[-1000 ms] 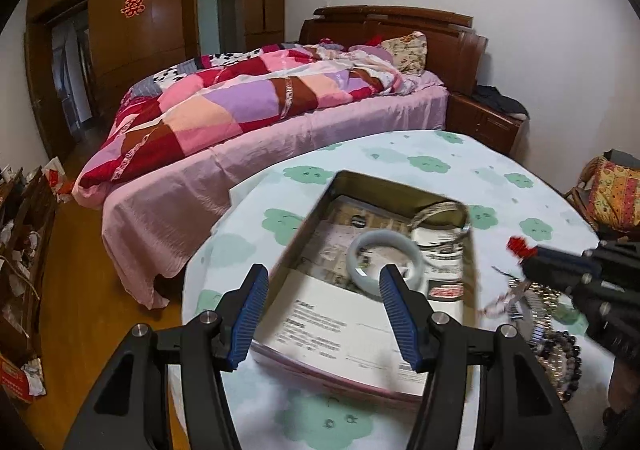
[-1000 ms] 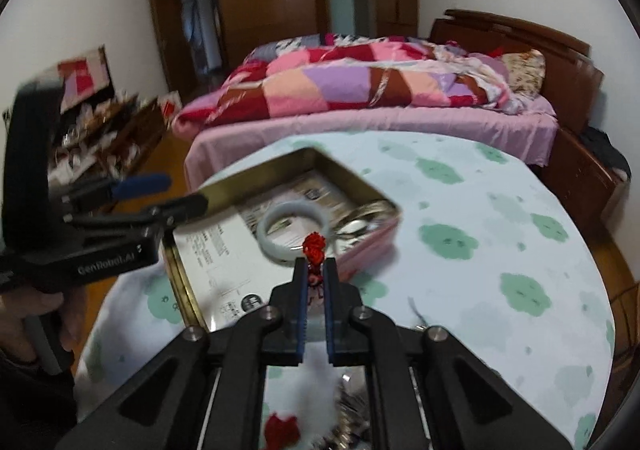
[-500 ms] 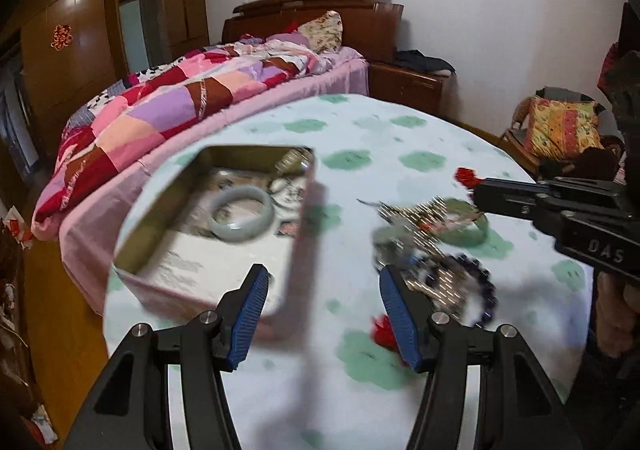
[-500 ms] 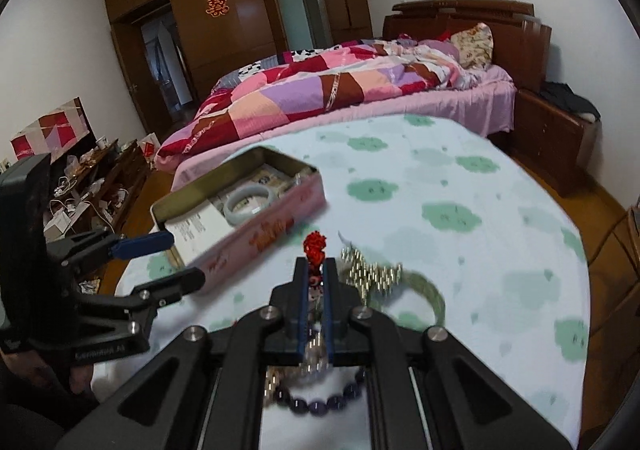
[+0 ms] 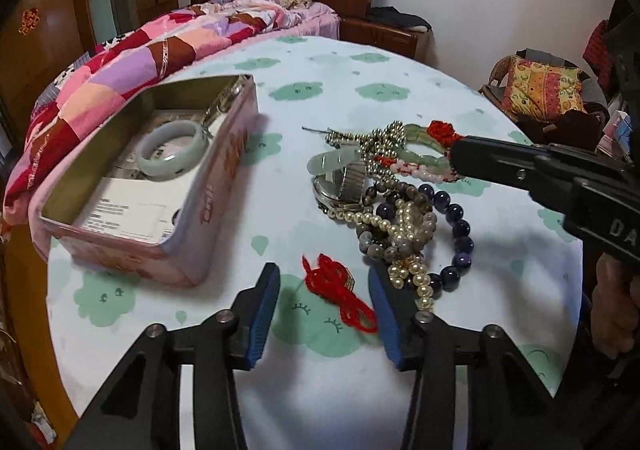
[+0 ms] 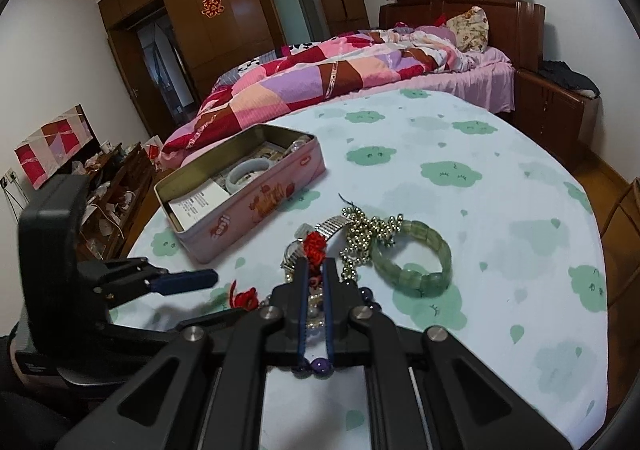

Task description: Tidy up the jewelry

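Two grippers over a jewelry heap beside a pink tin.
The right gripper [image 6: 315,264] has its fingers clamped on a red knotted cord [image 6: 314,243]; the left gripper [image 5: 324,290] hangs with fingers spread wide around a loose red cord [image 5: 340,290] on the cloud-print tablecloth [image 5: 360,62]. Nearby lie a green stone bracelet [image 6: 416,262], pearl strand [image 5: 400,226] and purple bead bracelet [image 5: 456,226]. The pink tin [image 5: 216,186] holds a pale jade bangle [image 5: 172,156].

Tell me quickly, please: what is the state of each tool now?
Left tool: open, holding nothing, around the red cord on the table.
Right tool: closed on a red knot.
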A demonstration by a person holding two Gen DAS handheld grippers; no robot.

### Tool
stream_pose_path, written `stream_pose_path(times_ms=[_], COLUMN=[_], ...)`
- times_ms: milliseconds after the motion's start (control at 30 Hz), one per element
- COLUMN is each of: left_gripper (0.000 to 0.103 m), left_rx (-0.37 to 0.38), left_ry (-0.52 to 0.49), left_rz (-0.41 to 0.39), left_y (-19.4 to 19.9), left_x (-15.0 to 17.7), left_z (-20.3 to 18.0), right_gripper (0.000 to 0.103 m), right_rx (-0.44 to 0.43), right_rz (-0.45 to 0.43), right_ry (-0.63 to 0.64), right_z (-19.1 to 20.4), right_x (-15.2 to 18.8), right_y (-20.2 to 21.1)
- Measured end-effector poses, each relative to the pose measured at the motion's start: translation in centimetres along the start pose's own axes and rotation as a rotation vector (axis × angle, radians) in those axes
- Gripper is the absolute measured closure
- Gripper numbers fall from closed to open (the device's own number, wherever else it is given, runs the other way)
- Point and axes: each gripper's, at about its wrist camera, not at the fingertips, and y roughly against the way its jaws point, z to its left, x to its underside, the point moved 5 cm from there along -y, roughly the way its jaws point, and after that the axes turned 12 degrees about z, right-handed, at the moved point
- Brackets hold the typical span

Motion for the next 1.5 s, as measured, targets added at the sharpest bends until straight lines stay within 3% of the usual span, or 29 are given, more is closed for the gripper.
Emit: stream_pose_path(times_ms=[133,200,567,1100,1500], left_gripper=[0.073,0.1,0.1,0.1,0.1], left_rx=[0.034,0.036,0.058,0.033,-0.021], left_ry=[-0.004,-0.002,0.024,-0.042,-0.028], left_rz=[0.018,0.011,-0.12,-0.262,-0.297], left_y=[-0.9,-0.7,3.5,8.8,10.5], left_x=[0.2,0.3,-0.7,-4.0,-5.1], left_z=[0.0,0.1,1.3,2.2,5.2], right_gripper=[0.095,0.095,0.095,0.096,0.096], right_rx=[0.0,0.0,0.01,0.044,0.094], right_rz=[0.005,0.005,-0.053,-0.156,-0.189], right_ry=[0.002,0.004,0.008,0.065,0.083], right_z=[0.1,0.2,0.5,2.3,2.6], right_x=[0.3,0.3,-0.7,-4.3,-6.1], right_y=[-0.3,-0.3,1.7,5.6,6.9])
